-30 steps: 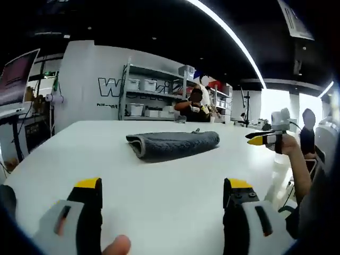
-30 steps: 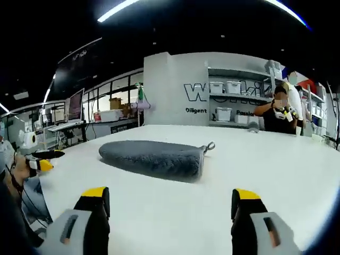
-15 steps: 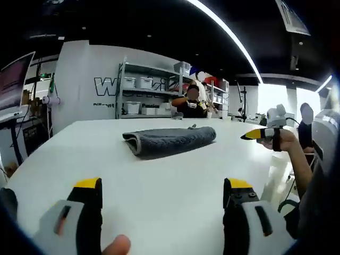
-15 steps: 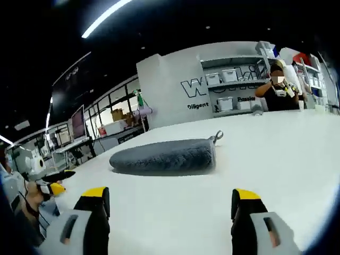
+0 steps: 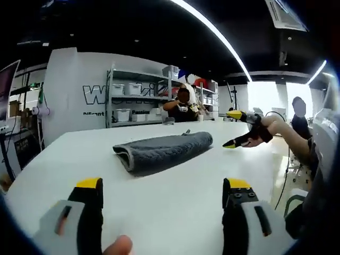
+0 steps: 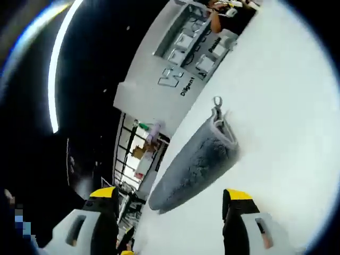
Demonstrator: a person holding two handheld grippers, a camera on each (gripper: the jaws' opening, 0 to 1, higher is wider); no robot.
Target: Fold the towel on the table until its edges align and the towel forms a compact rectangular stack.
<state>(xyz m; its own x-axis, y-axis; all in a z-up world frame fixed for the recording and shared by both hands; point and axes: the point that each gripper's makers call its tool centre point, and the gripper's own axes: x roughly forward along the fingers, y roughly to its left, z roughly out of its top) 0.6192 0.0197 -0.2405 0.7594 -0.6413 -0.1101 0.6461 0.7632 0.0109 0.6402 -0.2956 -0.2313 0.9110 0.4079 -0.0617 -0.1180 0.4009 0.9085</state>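
A grey towel (image 5: 162,150) lies folded into a long narrow stack on the white table (image 5: 175,207), its hanging loop at the far end. My left gripper (image 5: 159,187) is open, held low over the near table with nothing between its jaws. In the right gripper view the towel (image 6: 196,162) runs diagonally because the view is strongly rolled; my right gripper (image 6: 170,195) is open just short of the towel's near end. In the left gripper view, the right gripper (image 5: 234,128) hangs to the right of the towel, rolled, its yellow tips apart.
Shelving with white bins (image 5: 133,101) stands against the back wall beyond the table. A person (image 5: 183,106) sits at the table's far side, another person (image 5: 299,122) stands at the right. Bare table surface surrounds the towel.
The right gripper has rolled hard and moved in toward the towel's right end. The left gripper view has shifted slightly; the towel has not moved.
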